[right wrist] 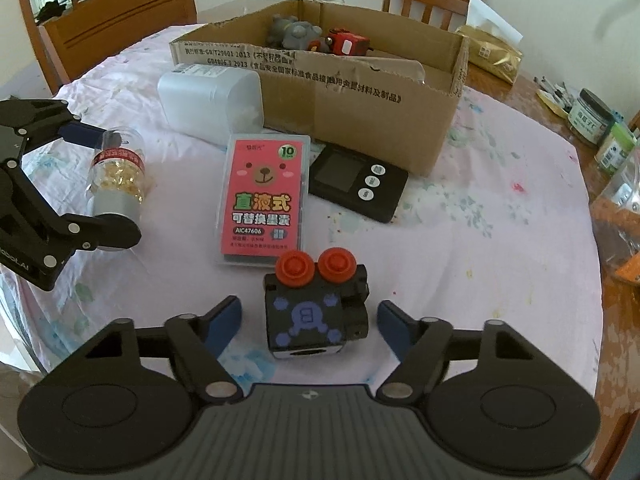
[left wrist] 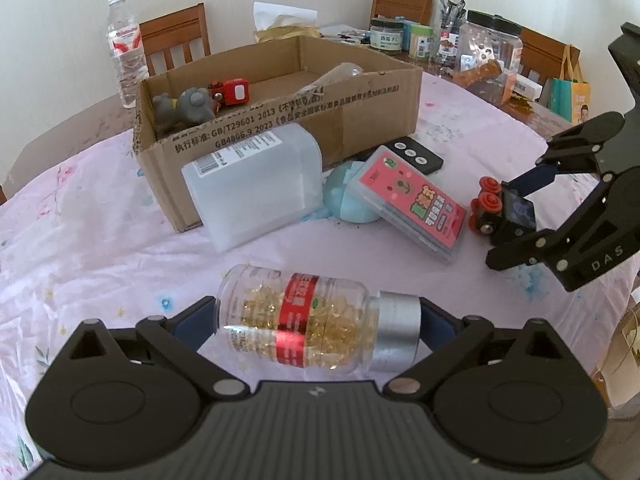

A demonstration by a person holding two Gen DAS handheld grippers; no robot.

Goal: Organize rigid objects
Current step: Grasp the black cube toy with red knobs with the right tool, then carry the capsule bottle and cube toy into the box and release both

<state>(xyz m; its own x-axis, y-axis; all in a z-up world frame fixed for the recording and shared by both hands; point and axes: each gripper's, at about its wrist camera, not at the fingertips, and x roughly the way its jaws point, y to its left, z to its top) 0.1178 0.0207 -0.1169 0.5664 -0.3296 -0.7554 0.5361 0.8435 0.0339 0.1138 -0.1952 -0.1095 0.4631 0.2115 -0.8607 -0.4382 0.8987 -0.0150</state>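
Observation:
A clear capsule bottle [left wrist: 308, 320] with a red label and silver cap lies sideways between the fingers of my left gripper [left wrist: 316, 316], which touch its base and cap. It also shows in the right wrist view [right wrist: 118, 176]. My right gripper [right wrist: 308, 316] is open around a black toy car [right wrist: 316, 312] with red wheels, fingers apart from its sides; the car also shows in the left wrist view [left wrist: 500, 216]. A cardboard box [left wrist: 280, 120] behind holds a grey toy [left wrist: 184, 110] and a red toy car [left wrist: 232, 92].
A frosted plastic container [left wrist: 256, 184], a pink ink-cartridge case [left wrist: 408, 204], a blue object [left wrist: 344, 196] and a black timer [right wrist: 356, 184] lie by the box on the pink tablecloth [left wrist: 100, 240]. Jars, a water bottle [left wrist: 126, 48] and chairs stand behind.

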